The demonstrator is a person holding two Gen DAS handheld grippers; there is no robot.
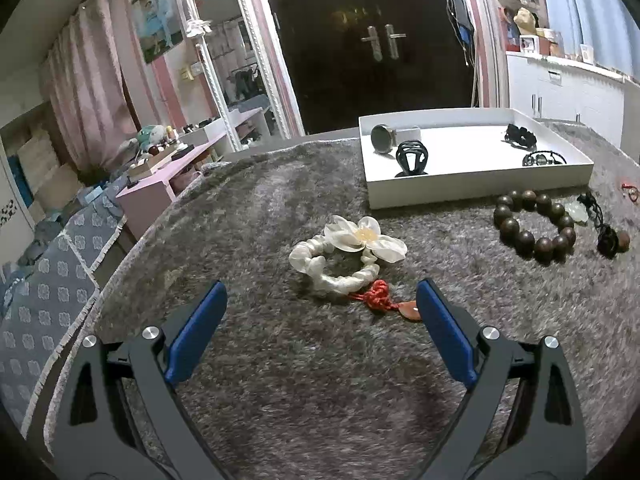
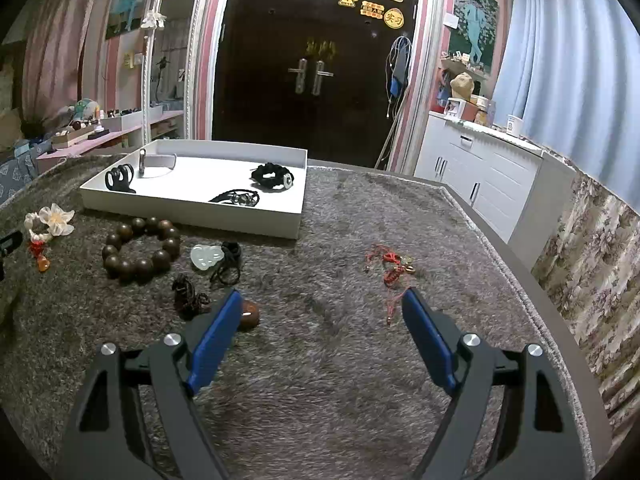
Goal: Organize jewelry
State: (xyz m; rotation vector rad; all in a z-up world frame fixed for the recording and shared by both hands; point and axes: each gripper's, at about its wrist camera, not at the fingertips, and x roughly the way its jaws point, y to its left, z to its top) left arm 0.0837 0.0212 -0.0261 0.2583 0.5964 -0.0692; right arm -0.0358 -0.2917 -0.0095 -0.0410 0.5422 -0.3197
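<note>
One white bracelet (image 1: 334,258) lies just beyond left gripper (image 1: 320,300).

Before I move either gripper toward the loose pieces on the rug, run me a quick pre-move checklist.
1. Left gripper open, nothing held: ok.
2. Right gripper open, nothing held: ok.
3. White flower bracelet ahead of the left gripper, unobstructed: ok.
4. White tray has bare floor space for more pieces: ok.
5. Wooden bead bracelet clear of the jade pendant: ok, apart.
6. Red cord charm free of the right finger: cannot tell, its cord runs close.
</note>
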